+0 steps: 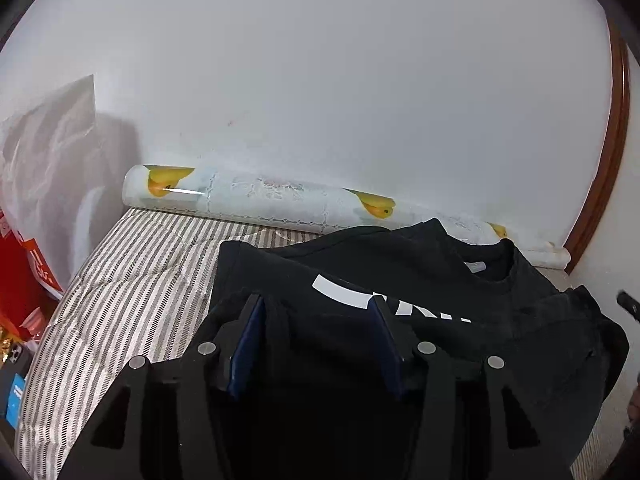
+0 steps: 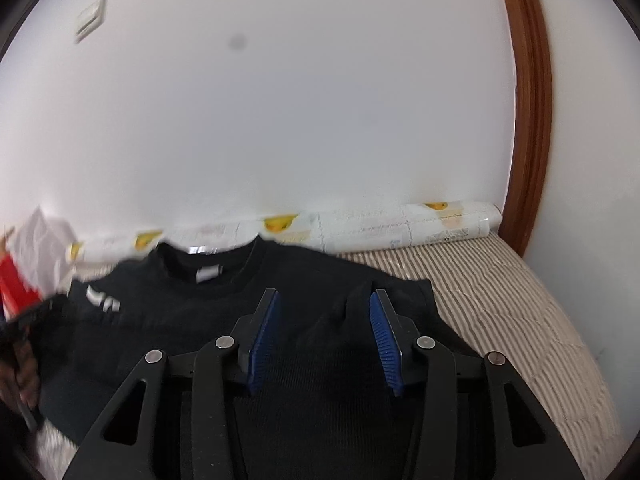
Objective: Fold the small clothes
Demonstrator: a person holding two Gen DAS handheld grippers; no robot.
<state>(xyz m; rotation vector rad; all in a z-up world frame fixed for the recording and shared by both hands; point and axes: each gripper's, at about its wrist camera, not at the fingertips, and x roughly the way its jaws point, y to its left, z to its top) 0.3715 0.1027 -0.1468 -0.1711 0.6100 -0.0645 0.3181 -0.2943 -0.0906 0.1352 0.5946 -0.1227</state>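
A black T-shirt (image 1: 400, 276) with white lettering lies on a striped bed cover (image 1: 132, 272), collar toward the wall. My left gripper (image 1: 316, 308) is open, its blue pads spread over the shirt's left part with black cloth between them. In the right wrist view the same shirt (image 2: 192, 304) shows its collar and label. My right gripper (image 2: 324, 300) is open over the shirt's right part, cloth lying between its blue pads. Whether either gripper touches the cloth is unclear.
A roll of printed paper with yellow ducks (image 1: 256, 200) lies along the white wall; it also shows in the right wrist view (image 2: 404, 228). A red box (image 1: 24, 280) and a grey board stand at the left. A brown wooden frame (image 2: 528, 112) rises at the right.
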